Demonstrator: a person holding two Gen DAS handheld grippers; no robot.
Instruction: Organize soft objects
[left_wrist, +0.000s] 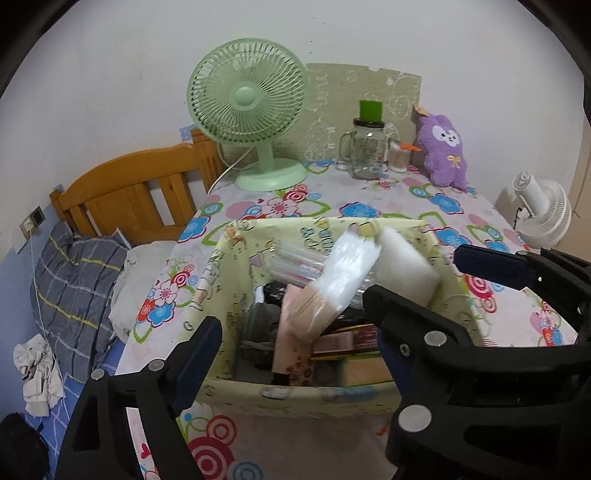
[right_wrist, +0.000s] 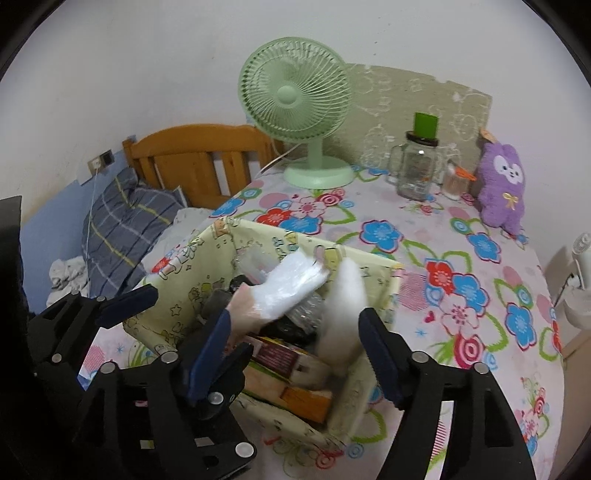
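A pale yellow fabric storage box (left_wrist: 236, 254) (right_wrist: 177, 295) stands on the flowered table, packed with packets and boxes. A white foam block (left_wrist: 402, 262) (right_wrist: 343, 314) is at the box's right side, between my right gripper's open fingers and blurred; I cannot tell if it touches them. A clear-and-pink plastic packet (left_wrist: 332, 284) (right_wrist: 288, 288) leans across the contents. My left gripper (left_wrist: 291, 317) (right_wrist: 173, 306) is open over the box's near edge. My right gripper (right_wrist: 295, 332) (left_wrist: 417, 273) is open above the box. A purple plush toy (left_wrist: 443, 151) (right_wrist: 502, 184) sits at the back right.
A green desk fan (left_wrist: 251, 114) (right_wrist: 295, 107), a glass jar with a green lid (left_wrist: 367, 147) (right_wrist: 419, 166) and a small container stand at the table's back. A white fan (left_wrist: 543, 214) is at the right edge. A bed with a wooden headboard (left_wrist: 125, 195) lies left.
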